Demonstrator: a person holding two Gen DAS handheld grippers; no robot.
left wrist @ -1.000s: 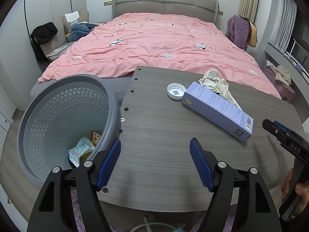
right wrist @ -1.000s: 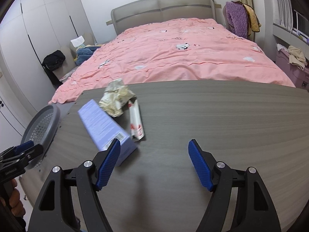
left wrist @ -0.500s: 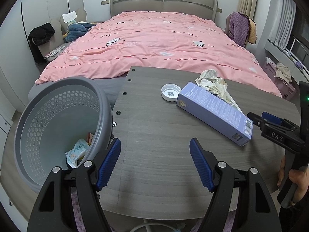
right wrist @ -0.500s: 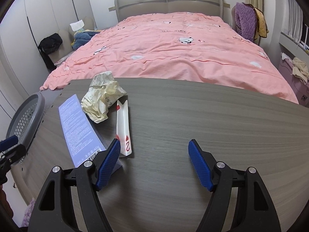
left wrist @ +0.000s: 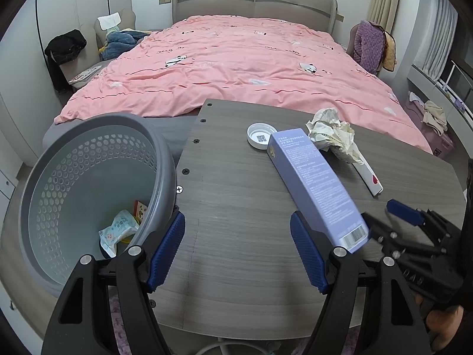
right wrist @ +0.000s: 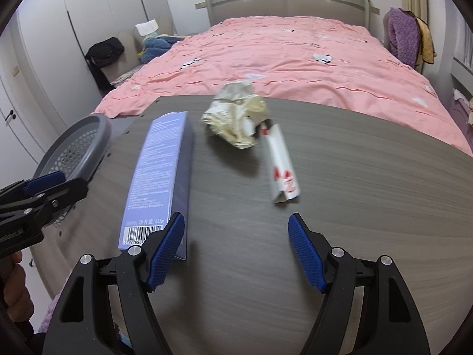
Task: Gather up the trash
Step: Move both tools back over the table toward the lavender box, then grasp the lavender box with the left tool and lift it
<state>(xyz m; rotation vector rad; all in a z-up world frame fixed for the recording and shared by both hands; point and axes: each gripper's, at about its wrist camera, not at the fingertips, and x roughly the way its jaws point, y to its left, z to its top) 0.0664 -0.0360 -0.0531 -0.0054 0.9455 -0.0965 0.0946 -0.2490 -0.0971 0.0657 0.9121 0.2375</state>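
Bedroom, w/ trash spread on a gray tabletop (right wrist: 340,183): the right claw (right wrist: 236,245) hangs wide open and empty over the near edge, its left finger just beside the barcode end of a long purple carton (right wrist: 161,174), whose long axis runs roughly away from the claw. A crumpled paper wad (right wrist: 236,118), a small white-and-red box (right wrist: 279,165) and a white cap (left wrist: 260,136) lie farther off. The left claw (left wrist: 238,247), also wide open w/ nothing held, sits beside the gray perforated bin (left wrist: 56,186) at the tabletop's left edge, so the right claw looks nearer the carton.
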